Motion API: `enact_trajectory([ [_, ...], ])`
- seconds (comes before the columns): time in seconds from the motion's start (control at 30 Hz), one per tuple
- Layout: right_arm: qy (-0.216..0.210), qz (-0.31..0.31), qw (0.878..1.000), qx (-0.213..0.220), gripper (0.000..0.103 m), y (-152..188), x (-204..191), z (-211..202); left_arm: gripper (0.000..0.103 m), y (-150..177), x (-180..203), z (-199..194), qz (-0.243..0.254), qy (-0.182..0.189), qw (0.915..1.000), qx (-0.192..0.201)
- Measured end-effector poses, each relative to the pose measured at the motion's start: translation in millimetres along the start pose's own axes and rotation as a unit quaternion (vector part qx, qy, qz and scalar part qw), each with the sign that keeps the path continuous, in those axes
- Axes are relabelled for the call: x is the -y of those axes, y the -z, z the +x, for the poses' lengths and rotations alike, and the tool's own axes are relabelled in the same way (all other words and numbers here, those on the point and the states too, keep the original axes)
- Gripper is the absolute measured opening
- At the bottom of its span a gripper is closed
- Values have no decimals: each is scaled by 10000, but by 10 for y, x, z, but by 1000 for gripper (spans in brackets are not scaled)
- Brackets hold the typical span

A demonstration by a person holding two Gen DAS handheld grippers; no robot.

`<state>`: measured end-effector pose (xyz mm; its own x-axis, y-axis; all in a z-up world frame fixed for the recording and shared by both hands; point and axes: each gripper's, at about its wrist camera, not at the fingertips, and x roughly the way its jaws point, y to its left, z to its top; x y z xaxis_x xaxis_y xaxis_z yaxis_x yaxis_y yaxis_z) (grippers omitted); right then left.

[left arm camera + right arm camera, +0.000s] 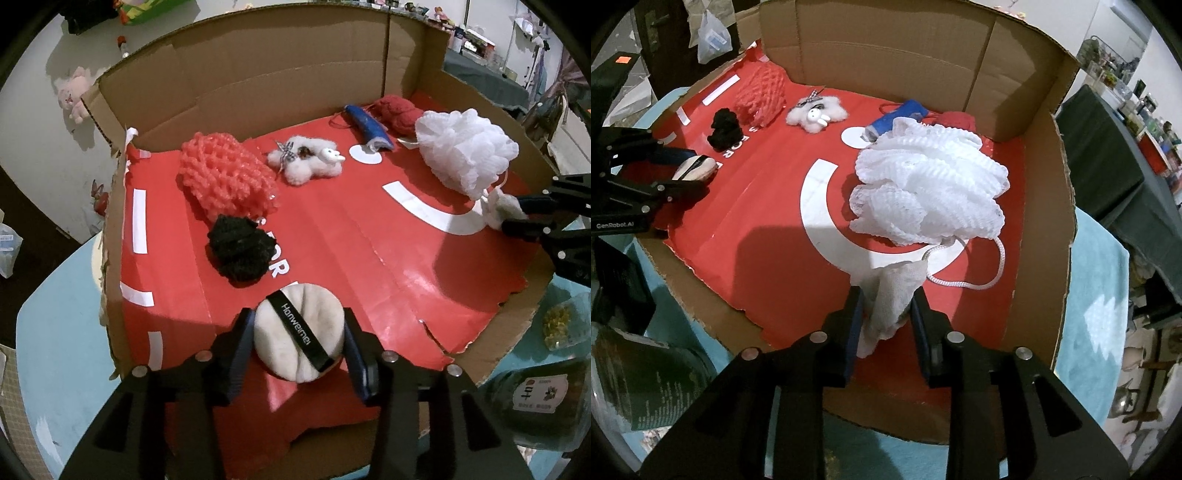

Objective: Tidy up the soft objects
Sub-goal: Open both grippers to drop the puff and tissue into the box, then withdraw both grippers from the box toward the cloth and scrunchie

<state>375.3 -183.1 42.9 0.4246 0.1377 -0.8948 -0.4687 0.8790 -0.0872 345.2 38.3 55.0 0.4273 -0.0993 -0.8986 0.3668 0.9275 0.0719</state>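
One powder puff (298, 330) pinched, one white loofah (927, 188), one black scrunchie (239, 246)

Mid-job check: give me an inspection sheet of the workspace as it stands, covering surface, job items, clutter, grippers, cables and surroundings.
Surface: red printed sheet lining an open cardboard box, front edge torn.
Job's things: round powder puff, white mesh bath sponge, black scrunchie, red net sponge, white fluffy toy, red yarn bundle.
Clutter: blue tube at the back of the box.
Grippers: left gripper shut on the powder puff; right gripper shut on a white cloth piece by the bath sponge.
Cables: only the bath sponge's white cord, looped on the sheet.
Surroundings: light blue table, crowded shelves on the right.
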Motion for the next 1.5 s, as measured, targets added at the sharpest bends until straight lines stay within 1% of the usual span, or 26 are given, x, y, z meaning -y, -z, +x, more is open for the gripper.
enact_trajectory([
  [0.2,-71,81,9999,35,26,2,21,-44,67,14,32,-138,5,70,9996,262],
  [0.27,-76,97,9999,61,31,12,29,-77,70,20,49,-207,-17,91,9993,357],
  [0.33,-231,107,9996,142,49,28,19,-141,73,33,66,-280,-32,93,9990,446],
  [0.37,-294,103,9993,192,53,37,0,-174,74,50,72,-328,-38,88,9987,502],
  [0.4,-232,87,9993,265,62,44,-23,-223,75,64,82,-372,-44,86,9984,551],
  [0.43,-106,37,9992,374,65,52,-57,-288,76,83,96,-435,-56,79,9980,620],
  [0.5,-30,30,9987,517,65,68,-85,-401,80,92,124,-541,-69,58,9972,738],
  [0.57,-41,172,9979,629,65,94,-73,-530,83,132,170,-676,-91,36,9959,904],
  [0.63,-14,262,9969,746,66,135,-69,-652,88,194,198,-815,-131,27,9942,1063],
  [0.7,58,301,9955,893,70,199,-91,-795,93,276,235,-977,-221,15,9916,1273],
  [0.77,100,338,9939,1045,71,265,-108,-934,94,365,283,-1119,-277,12,9888,1466],
  [0.87,133,395,9908,1286,72,388,-153,-1164,99,503,351,-1351,-368,-56,9836,1767],
  [0.9,159,405,9893,1395,74,436,-184,-1249,101,544,371,-1414,-392,-76,9818,1858],
  [0.93,188,403,9879,1486,77,476,-214,-1315,102,593,398,-1491,-413,-99,9797,1959],
  [1.03,372,395,9812,1855,78,639,-337,-1563,102,748,492,-1703,-490,-186,9728,2254],
  [1.07,340,407,9791,1961,78,686,-369,-1629,103,795,515,-1754,-529,-192,9710,2323],
  [1.13,142,513,9743,2188,84,820,-443,-1792,103,894,572,-1856,-570,-179,9679,2443],
  [1.17,114,534,9724,2267,84,866,-470,-1841,103,947,606,-1899,-595,-189,9662,2501],
  [1.3,382,524,9631,2611,85,1121,-662,-2042,103,1144,756,-2004,-623,-265,9605,2701],
  [1.4,424,596,9580,2772,87,1317,-774,-2115,103,1319,883,-2038,-712,-180,9563,2830],
  [1.5,498,721,9534,2887,87,1508,-848,-2125,103,1474,1001,-2032,-778,-179,9539,2894],
])
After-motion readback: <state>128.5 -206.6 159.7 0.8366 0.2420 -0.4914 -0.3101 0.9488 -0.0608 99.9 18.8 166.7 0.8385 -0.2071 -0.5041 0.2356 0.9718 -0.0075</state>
